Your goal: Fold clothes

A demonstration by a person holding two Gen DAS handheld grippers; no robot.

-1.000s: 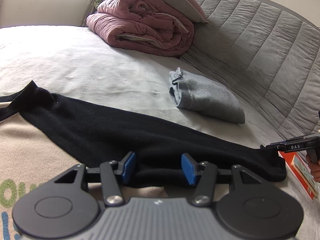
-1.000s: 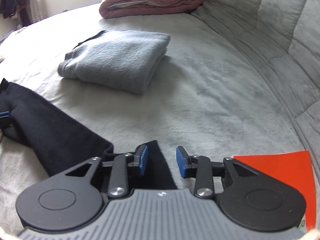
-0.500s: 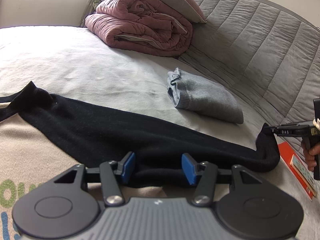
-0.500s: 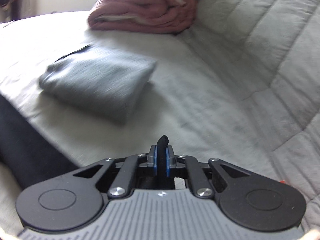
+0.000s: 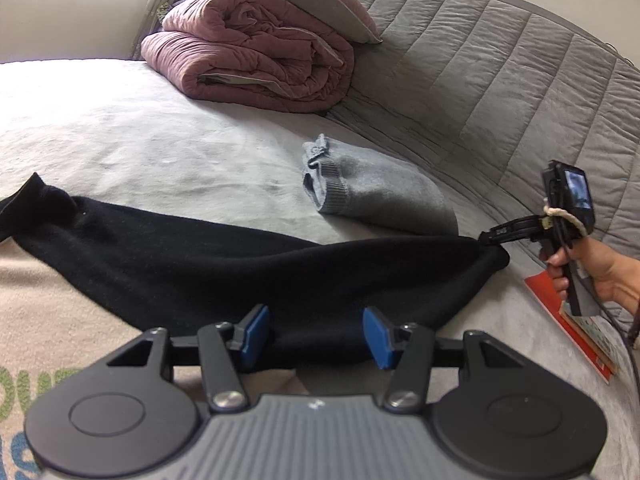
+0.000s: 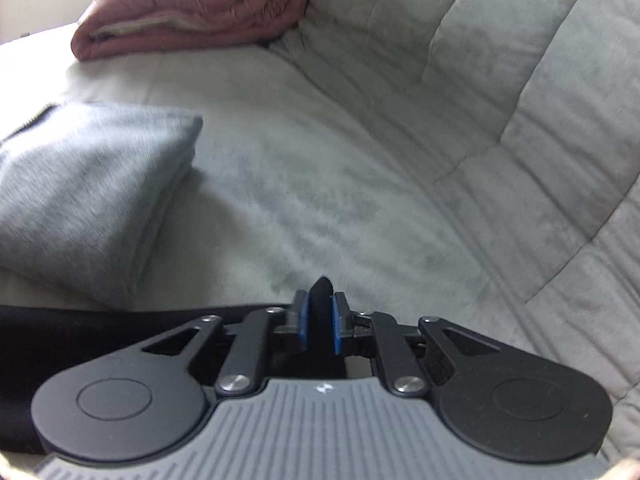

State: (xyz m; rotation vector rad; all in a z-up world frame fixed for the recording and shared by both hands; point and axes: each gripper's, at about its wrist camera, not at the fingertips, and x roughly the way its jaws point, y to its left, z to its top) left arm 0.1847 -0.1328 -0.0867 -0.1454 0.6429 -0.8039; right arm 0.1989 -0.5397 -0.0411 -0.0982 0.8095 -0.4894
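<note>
A beige garment (image 5: 44,312) with a long black sleeve (image 5: 200,256) lies across the grey bed. My left gripper (image 5: 316,334) sits at the sleeve's near edge, and a thick fold of black cloth fills the gap between its blue pads. My right gripper (image 6: 319,320) pinches the sleeve's end (image 6: 320,300) between its pads; its jaws are opening slightly with the cloth still between them. In the left wrist view the right gripper (image 5: 486,238) holds that end raised at the right, a hand (image 5: 592,276) on its handle.
A folded grey sweater (image 5: 380,200) (image 6: 80,200) lies just beyond the sleeve. A rolled pink comforter (image 5: 248,64) and a pillow (image 5: 312,0) sit at the back against the quilted headboard (image 5: 500,80). A red book (image 5: 560,312) lies at the right.
My right gripper closed on the sleeve's end, then lifted it and carried it up and to the right, so the sleeve now hangs raised. The left gripper has stayed put.
</note>
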